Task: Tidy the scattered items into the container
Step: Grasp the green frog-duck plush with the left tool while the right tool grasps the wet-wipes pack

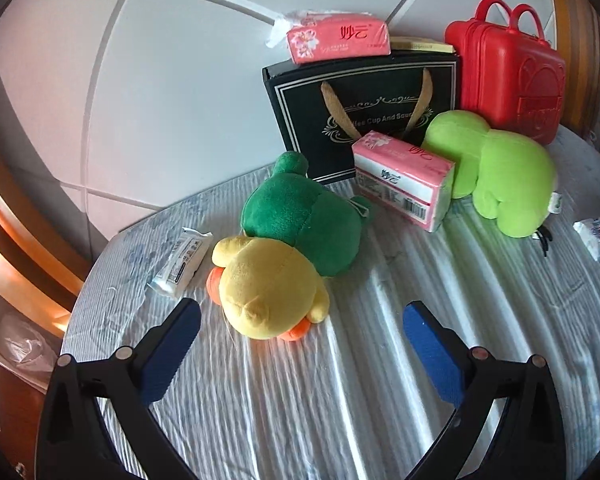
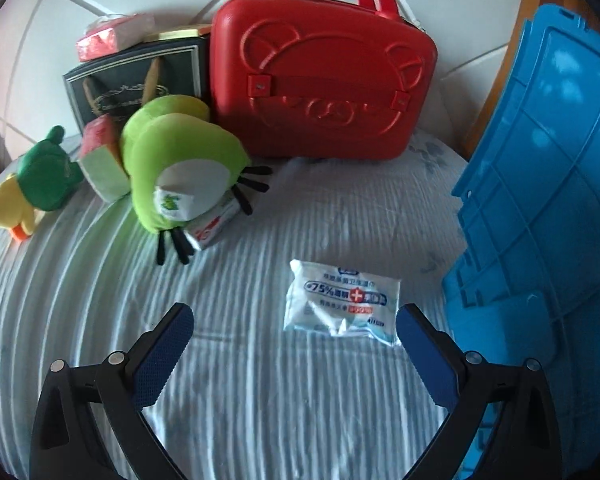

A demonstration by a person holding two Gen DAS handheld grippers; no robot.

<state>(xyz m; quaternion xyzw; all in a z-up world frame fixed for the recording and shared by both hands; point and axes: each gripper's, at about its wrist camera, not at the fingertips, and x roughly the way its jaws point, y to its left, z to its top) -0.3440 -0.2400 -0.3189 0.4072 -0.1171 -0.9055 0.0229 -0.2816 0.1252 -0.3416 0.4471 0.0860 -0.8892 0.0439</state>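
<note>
In the left wrist view a yellow duck plush (image 1: pixel 266 290) with a dark green hood (image 1: pixel 300 216) lies on the striped bed cover, just ahead of my open, empty left gripper (image 1: pixel 302 316). A pink tissue pack (image 1: pixel 404 182) and a light green plush (image 1: pixel 496 176) lie further back; a small white wipe pack (image 1: pixel 182 260) lies left. In the right wrist view my right gripper (image 2: pixel 294 316) is open and empty, with a wet-wipe pack (image 2: pixel 342 302) between and just beyond its fingertips. The blue plastic container (image 2: pixel 540 184) stands at the right.
A red hard case (image 2: pixel 324 76) and a black gift bag (image 1: pixel 364 108) stand at the back against the white padded headboard, with another pink tissue pack (image 1: pixel 340 38) on the bag. A small box (image 2: pixel 216 222) lies under the light green plush (image 2: pixel 180 160). The bed edge falls off left.
</note>
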